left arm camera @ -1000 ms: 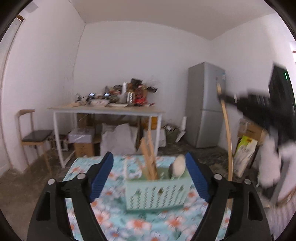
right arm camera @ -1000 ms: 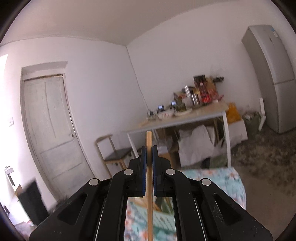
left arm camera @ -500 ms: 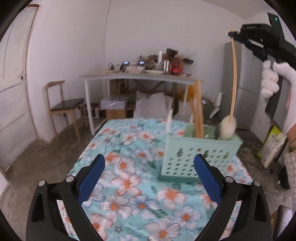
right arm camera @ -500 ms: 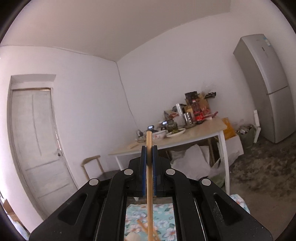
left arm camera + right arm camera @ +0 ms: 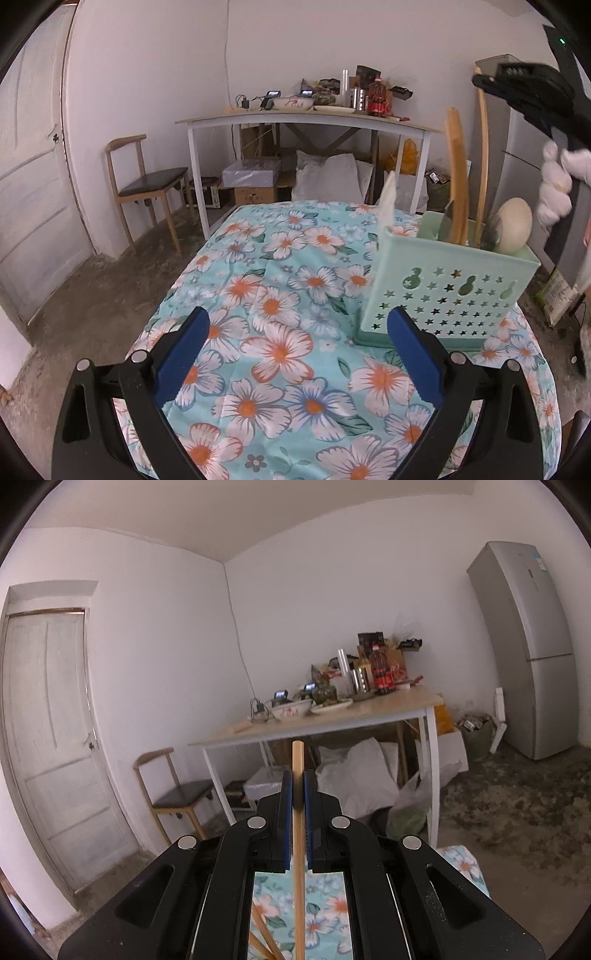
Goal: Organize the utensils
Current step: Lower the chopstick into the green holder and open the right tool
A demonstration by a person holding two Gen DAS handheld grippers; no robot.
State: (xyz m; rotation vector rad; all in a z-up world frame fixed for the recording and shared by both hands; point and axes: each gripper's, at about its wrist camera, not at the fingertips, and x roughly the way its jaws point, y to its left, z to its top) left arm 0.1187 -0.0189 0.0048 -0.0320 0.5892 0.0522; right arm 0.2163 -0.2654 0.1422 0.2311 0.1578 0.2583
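A: So, where do the utensils stand?

B: In the green caddy point(image 5: 443, 291) on the floral cloth point(image 5: 280, 354). It has star-shaped and bottle-shaped holes in its wall. A wooden spatula point(image 5: 456, 177) leans inside it, a pale spoon bowl point(image 5: 511, 229) shows at its right end, and a white piece point(image 5: 388, 199) sticks up at its left corner.

A: And the left gripper point(image 5: 297, 356)?

B: Its jaws have just been opening and stand wide apart over the cloth, nothing between them. The caddy is just beyond its right pad point(image 5: 413, 354).

A: The right gripper point(image 5: 298, 805)?

B: Closed on a thin wooden handle point(image 5: 298, 830), which runs straight down between the blue pads. From the left wrist view, that gripper is above the caddy in a white-gloved hand point(image 5: 557, 184), and the handle hangs down into the caddy by the spoon bowl.

A: Any writing to read?

B: None that I can make out. The fridge point(image 5: 528, 646) carries a sticker near its top, too small to read. A bottle with a red label point(image 5: 382, 666) sits on the far table point(image 5: 332, 723), lettering blurred. The caddy bears no text.

A: Anything else?

B: A wooden chair point(image 5: 147, 184) beside the table, and a white door point(image 5: 51, 738).
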